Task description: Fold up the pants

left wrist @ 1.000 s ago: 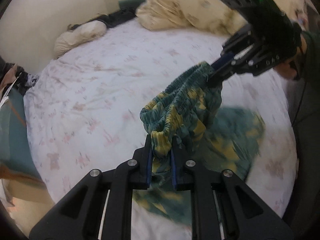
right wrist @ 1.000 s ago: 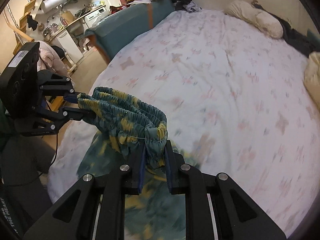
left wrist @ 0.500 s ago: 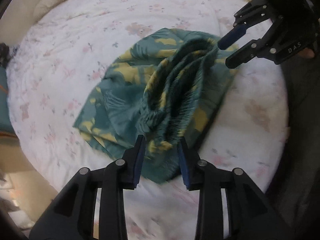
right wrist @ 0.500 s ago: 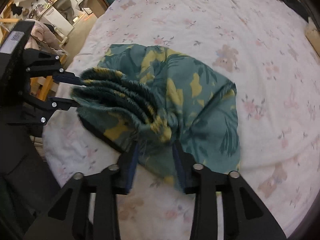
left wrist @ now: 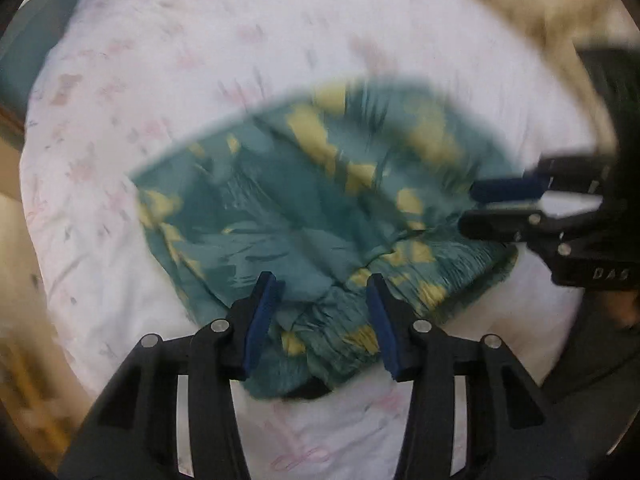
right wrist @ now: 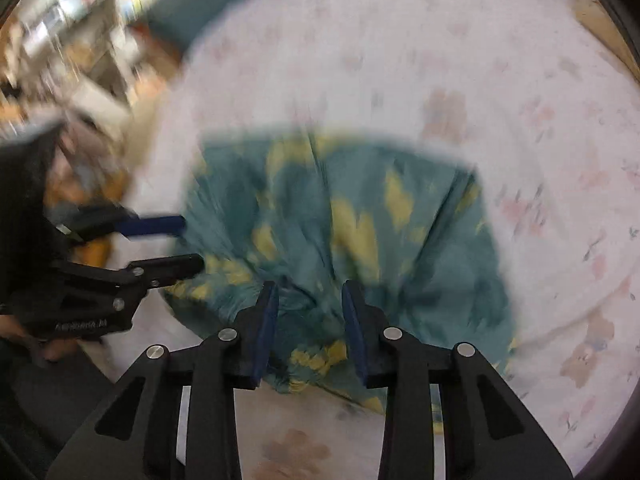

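Observation:
The green and yellow patterned pants [left wrist: 320,208] lie spread on the white floral bed sheet [left wrist: 160,80], waistband bunched at the near edge. My left gripper [left wrist: 324,292] is open, its fingers on either side of the bunched waistband. My right gripper [right wrist: 310,298] is open too, over the waistband's other end on the pants [right wrist: 352,232]. The right gripper shows at the right in the left wrist view [left wrist: 476,208], the left gripper at the left in the right wrist view [right wrist: 188,240]. Both views are motion-blurred.
A cream blanket [left wrist: 540,8] lies at the far right of the bed. A teal furniture piece [right wrist: 192,8] and cluttered shelves [right wrist: 60,40] stand beyond the bed's left edge. The bed sheet [right wrist: 520,80] stretches bare beyond the pants.
The pants were held up by both grippers, then lowered onto the bed. Both grippers have opened wider and let go of the waistband, which now lies on the sheet.

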The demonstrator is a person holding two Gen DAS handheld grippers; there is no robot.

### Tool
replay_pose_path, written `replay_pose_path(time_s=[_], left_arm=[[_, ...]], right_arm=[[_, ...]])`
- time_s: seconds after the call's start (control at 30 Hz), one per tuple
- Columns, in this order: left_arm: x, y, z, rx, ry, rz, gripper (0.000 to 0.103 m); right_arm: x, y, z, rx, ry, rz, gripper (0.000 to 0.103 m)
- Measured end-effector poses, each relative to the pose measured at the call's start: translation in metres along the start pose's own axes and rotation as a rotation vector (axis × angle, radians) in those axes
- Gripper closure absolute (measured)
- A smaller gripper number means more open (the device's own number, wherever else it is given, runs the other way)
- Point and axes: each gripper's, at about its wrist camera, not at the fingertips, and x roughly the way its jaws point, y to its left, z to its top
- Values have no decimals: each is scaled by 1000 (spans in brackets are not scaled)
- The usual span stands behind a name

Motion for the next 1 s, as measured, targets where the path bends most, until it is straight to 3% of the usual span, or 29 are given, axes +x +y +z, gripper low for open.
replay_pose_path(time_s=[0.03, 0.1, 0.17, 0.23, 0.33, 0.43, 0.47, 0.57, 0.73, 0.77, 0.8, 0.83, 0.87, 0.93, 1.0], left_arm=[[12, -4, -7, 25, 52, 5, 57], [11, -3, -10, 26, 50, -4, 56], [-8, 8, -4, -8, -1, -28, 57], [-32, 30, -1, -99, -96, -40, 56], [-53, 85, 3, -345, -225, -30, 54], [-39, 126, 6, -542, -221, -79, 55], [-31, 143, 7, -623, -213, -149, 55], [-17, 168, 12, -745, -232, -197, 55], [1, 155, 27, -698, -205, -169, 57], [4, 149, 32, -669, -216, -155, 59], [7, 144, 36, -643, -214, -144, 69], [12, 141, 40, -614, -200, -134, 79], [17, 138, 41, -585, -181, -129, 102], [11, 132, 43, -530, -196, -111, 102], [0, 133, 44, -504, -236, -80, 103]], right_arm=[[18, -2, -9, 7, 103, -5, 69], [26, -8, -18, 22, 156, -14, 68], [6, -14, -15, 58, 92, 15, 66], [-24, -26, -6, 121, -36, 68, 66], [-59, -59, 8, 265, -209, 87, 65], [-58, -96, 27, 406, -240, 102, 63], [-54, -101, 31, 426, -237, 116, 63], [-38, -109, 50, 432, -225, 92, 64], [-6, -112, 61, 396, -149, 62, 66], [1, -111, 62, 393, -133, 61, 71], [5, -112, 63, 389, -124, 67, 78], [8, -108, 62, 375, -115, 62, 93], [10, -103, 64, 341, -110, 49, 99], [4, -95, 65, 268, -108, 29, 100], [-9, -103, 64, 286, -133, 53, 101]])
